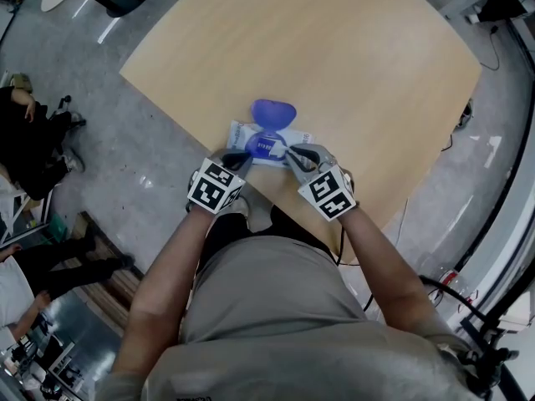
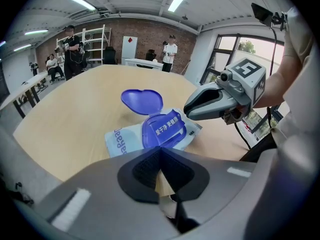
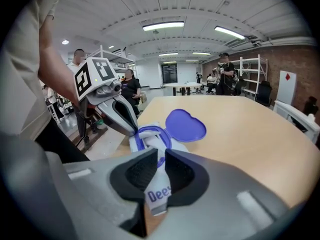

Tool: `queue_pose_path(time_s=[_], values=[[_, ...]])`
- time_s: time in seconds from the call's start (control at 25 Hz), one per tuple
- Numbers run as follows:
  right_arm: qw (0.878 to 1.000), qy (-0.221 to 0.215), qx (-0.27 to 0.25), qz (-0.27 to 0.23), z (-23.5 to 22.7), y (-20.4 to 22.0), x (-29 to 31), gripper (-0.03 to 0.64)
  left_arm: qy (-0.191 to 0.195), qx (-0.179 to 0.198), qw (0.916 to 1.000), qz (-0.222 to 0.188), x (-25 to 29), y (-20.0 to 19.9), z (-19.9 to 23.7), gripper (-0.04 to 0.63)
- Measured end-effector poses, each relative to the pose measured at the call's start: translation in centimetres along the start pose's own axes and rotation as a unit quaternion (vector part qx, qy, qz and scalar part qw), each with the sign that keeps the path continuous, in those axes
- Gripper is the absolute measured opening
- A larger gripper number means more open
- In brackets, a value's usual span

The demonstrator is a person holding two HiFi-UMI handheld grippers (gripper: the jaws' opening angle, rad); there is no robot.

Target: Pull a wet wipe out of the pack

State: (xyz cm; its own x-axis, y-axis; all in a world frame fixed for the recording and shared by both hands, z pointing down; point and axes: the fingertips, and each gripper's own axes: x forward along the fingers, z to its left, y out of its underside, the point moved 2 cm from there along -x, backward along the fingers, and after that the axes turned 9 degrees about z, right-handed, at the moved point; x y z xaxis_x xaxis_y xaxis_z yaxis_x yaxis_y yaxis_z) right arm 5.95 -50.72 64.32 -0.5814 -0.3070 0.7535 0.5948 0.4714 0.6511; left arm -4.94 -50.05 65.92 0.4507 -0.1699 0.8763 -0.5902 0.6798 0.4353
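Observation:
A white wet wipe pack [image 1: 266, 146] with a blue frame lies near the front edge of the wooden table [image 1: 334, 57]. Its blue lid [image 1: 274, 113] is flipped open toward the far side. My left gripper [image 1: 241, 160] meets the pack's near left corner. In the left gripper view the jaws [image 2: 160, 151] are closed at the pack [image 2: 125, 139], whose near edge they hide. My right gripper [image 1: 294, 157] is shut on the other end. In the right gripper view the printed end of the pack [image 3: 152, 194] sits between its jaws [image 3: 161, 156]. No wipe sticks out.
The table's edge [image 1: 167, 111] runs just in front of the pack, with grey floor below. Several people [image 2: 70, 49] stand by shelves [image 2: 95, 44] and other tables far back. Cables [image 1: 493, 48] lie on the floor at the right.

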Motion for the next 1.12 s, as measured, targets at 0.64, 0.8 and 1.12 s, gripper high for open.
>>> queue_pose_path(time_s=[0.64,0.8,1.12], values=[[1.0,-0.009,-0.012,0.009,0.7,-0.7,1.1,0.002,0.0,-0.002,1.0,0.002,-0.4,0.3,0.1,0.005],[1.0,-0.01,0.001,0.0,0.5,-0.7,0.7,0.002,-0.001,-0.001,1.0,0.003,-0.4,0.3,0.2,0.005],[0.999,0.013,0.021,-0.025,-0.8,-1.2,-1.4,0.002,-0.003,-0.002,1.0,0.006,-0.1,0.3,0.3,0.005]])
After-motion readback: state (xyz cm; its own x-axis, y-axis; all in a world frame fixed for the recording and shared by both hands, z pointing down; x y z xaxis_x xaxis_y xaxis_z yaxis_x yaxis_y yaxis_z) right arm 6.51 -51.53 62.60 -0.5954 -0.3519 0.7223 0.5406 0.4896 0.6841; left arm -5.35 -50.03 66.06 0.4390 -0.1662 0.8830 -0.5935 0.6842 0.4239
